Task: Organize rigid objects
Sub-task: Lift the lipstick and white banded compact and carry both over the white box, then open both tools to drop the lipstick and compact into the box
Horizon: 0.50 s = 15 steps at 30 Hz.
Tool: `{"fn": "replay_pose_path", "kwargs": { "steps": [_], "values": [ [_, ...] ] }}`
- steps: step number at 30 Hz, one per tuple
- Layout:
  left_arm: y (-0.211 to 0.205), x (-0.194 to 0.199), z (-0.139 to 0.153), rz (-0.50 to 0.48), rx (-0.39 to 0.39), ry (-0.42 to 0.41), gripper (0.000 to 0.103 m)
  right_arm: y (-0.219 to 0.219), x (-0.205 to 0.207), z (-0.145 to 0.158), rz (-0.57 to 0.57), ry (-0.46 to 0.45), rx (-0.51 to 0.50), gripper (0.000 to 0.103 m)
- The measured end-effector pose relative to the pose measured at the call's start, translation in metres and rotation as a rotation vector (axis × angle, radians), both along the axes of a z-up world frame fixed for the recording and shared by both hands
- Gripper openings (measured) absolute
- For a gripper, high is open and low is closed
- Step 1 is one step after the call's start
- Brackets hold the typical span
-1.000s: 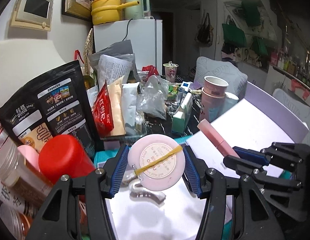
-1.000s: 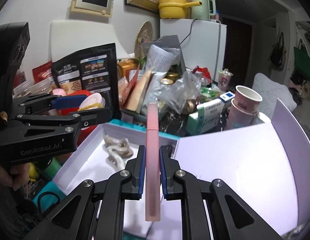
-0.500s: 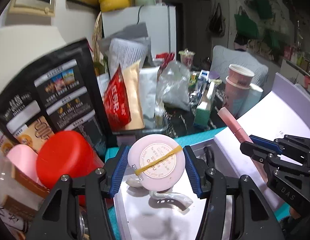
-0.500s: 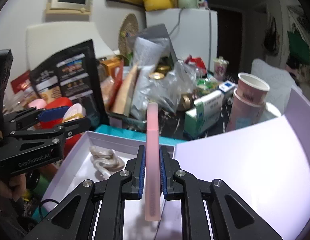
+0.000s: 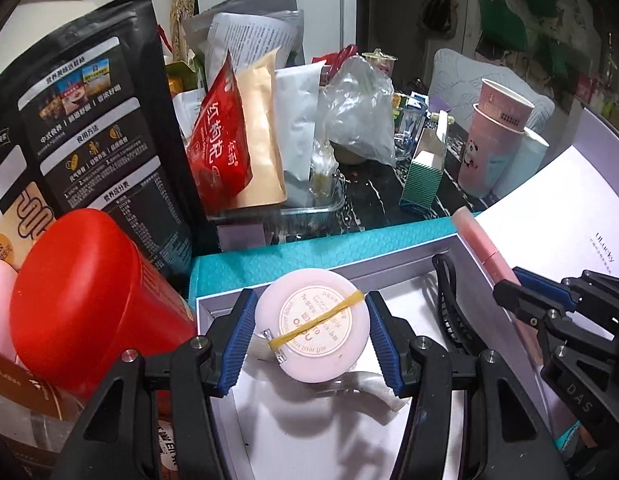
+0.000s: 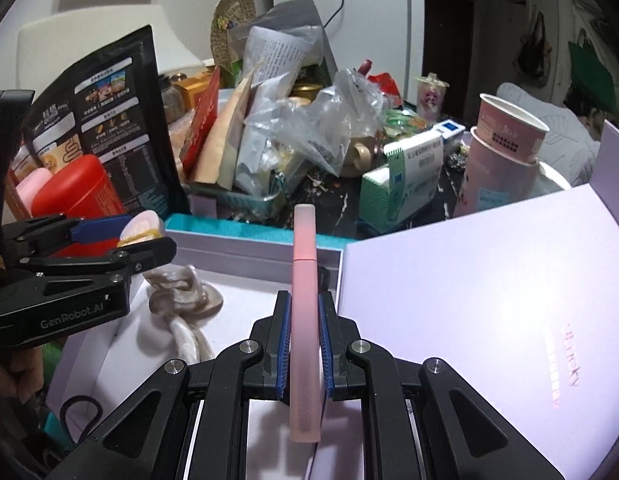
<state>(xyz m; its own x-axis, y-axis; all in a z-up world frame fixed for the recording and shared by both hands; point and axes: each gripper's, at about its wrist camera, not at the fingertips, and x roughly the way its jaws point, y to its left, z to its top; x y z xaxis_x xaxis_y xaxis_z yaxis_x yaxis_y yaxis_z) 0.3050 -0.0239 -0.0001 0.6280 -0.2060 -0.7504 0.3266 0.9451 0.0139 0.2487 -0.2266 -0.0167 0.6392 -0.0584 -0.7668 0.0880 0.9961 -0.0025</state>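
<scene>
My left gripper (image 5: pixel 311 338) is shut on a round pink-white case (image 5: pixel 311 326) with a yellow rubber band, held just above the far left part of the open white box (image 5: pixel 321 440). My right gripper (image 6: pixel 303 344) is shut on a long pink tube (image 6: pixel 305 320), held lengthwise over the box's right side beside the lilac lid (image 6: pixel 489 300). A pearly hair claw clip (image 6: pixel 181 300) lies in the box; it also shows under the case in the left wrist view (image 5: pixel 361 388). A black hair clip (image 5: pixel 449 308) lies against the box's right wall.
A red-lidded jar (image 5: pixel 81 304) stands left of the box. Behind it are a black pouch (image 5: pixel 89 132), snack bags (image 5: pixel 221 144), a green-white carton (image 6: pixel 405 172) and stacked pink paper cups (image 6: pixel 501 152). The box sits on a teal mat (image 5: pixel 309 252).
Both grippers have come down and forward, closer to the box, each still holding its object. The view tilts more toward the box floor.
</scene>
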Motion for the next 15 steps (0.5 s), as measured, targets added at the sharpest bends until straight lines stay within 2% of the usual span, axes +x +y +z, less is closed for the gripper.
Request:
{"fn": "replay_pose_path", "kwargs": {
  "steps": [3, 6, 8, 11, 15],
  "values": [
    [-0.002, 0.001, -0.003, -0.002, 0.018, 0.009, 0.055, 0.006, 0.002, -0.007, 0.001, 0.023, -0.012, 0.013],
    [-0.006, 0.002, -0.007, 0.02, 0.069, 0.005, 0.055, 0.013, 0.003, -0.012, 0.001, 0.036, -0.059, 0.014],
    [-0.008, 0.003, -0.012, 0.012, 0.071, 0.024, 0.055, 0.016, 0.004, -0.016, -0.006, 0.041, -0.086, 0.014],
    [-0.012, 0.004, -0.019, -0.015, 0.06, 0.058, 0.055, 0.017, 0.006, -0.019, -0.008, 0.051, -0.087, 0.014],
    [-0.019, 0.003, -0.028, -0.029, 0.096, 0.08, 0.055, 0.018, 0.007, -0.022, -0.009, 0.067, -0.083, 0.014]
  ]
}}
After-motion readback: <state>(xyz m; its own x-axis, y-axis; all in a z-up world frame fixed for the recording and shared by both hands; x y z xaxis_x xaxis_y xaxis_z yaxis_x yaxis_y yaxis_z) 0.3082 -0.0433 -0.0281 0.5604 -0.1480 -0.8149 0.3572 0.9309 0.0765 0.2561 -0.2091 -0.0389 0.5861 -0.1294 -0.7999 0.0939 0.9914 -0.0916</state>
